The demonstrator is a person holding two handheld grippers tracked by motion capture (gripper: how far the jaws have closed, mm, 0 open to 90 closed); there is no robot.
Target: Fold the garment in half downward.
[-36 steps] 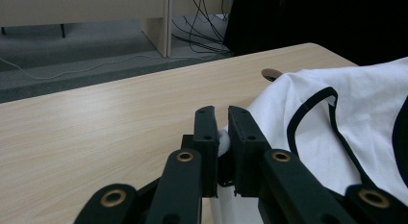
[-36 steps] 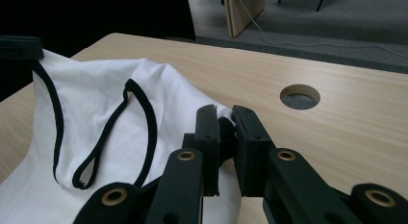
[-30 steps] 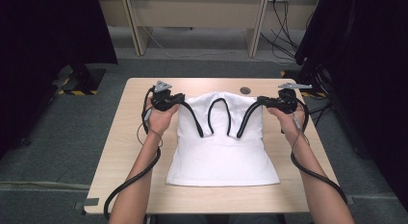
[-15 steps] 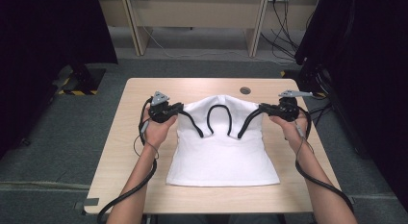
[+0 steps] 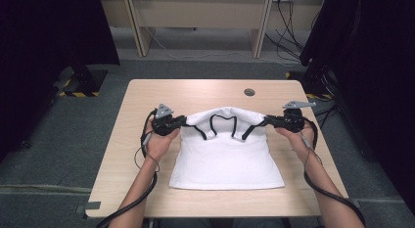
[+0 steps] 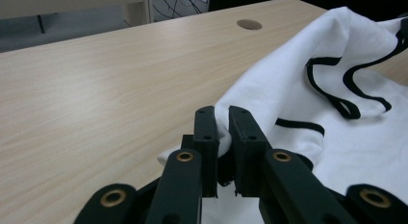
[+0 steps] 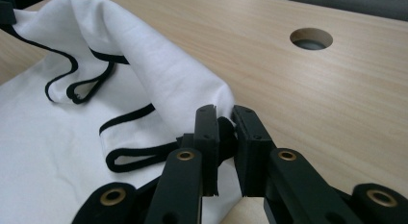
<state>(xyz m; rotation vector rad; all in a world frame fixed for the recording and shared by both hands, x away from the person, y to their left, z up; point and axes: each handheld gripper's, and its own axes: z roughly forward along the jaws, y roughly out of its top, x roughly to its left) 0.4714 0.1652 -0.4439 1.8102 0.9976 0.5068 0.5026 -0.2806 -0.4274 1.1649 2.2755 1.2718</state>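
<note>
Grippers pinch cloth: left gripper (image 5: 180, 121) and right gripper (image 5: 268, 121) each clamp a top corner of the white tank top (image 5: 227, 157) with black trim, folded over on the wooden table (image 5: 147, 98). No writing is legible.

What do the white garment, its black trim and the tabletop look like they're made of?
White garment: probably soft matte knit cotton; it drapes and creases where pinched. Black trim: looks like narrow fabric binding, curling in loops. Table: pale wood-grain surface, likely laminate, with a slight sheen.
</note>
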